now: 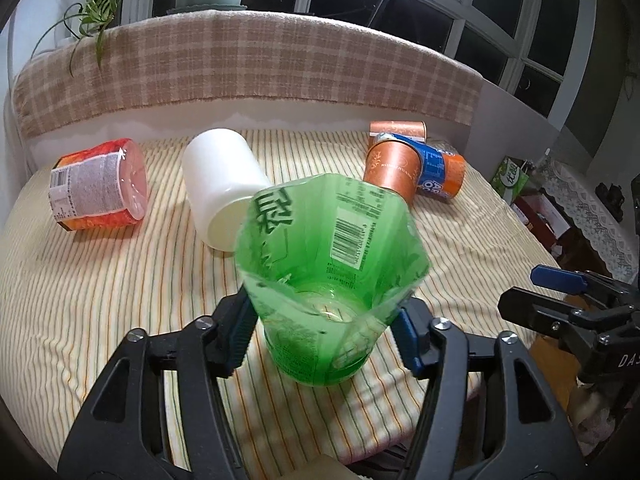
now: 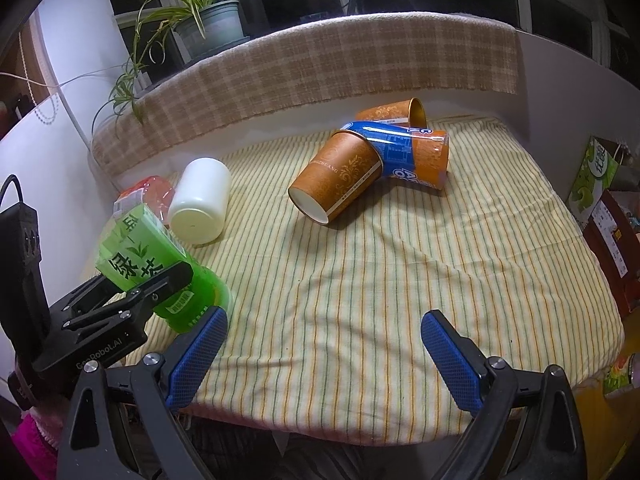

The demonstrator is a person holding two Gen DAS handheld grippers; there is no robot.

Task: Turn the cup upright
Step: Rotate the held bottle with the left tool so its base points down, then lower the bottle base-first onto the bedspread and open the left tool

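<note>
A green plastic cup (image 1: 320, 280) with a barcode and green lettering stands mouth up, tilted a little, on the striped cloth. My left gripper (image 1: 324, 332) is shut on its lower part, one blue pad on each side. In the right wrist view the same green cup (image 2: 160, 272) stands at the left with the left gripper (image 2: 132, 300) around it. My right gripper (image 2: 320, 352) is open and empty, low over the front edge of the cloth, to the right of the cup.
A white cup (image 1: 224, 184) and an orange-red cup (image 1: 100, 184) lie on their sides behind. Two brown paper cups (image 2: 336, 176) and a blue-orange cup (image 2: 412, 156) lie piled at the back right. A plaid-covered ledge (image 1: 240, 64) runs behind. Boxes (image 2: 600, 200) stand right of the table.
</note>
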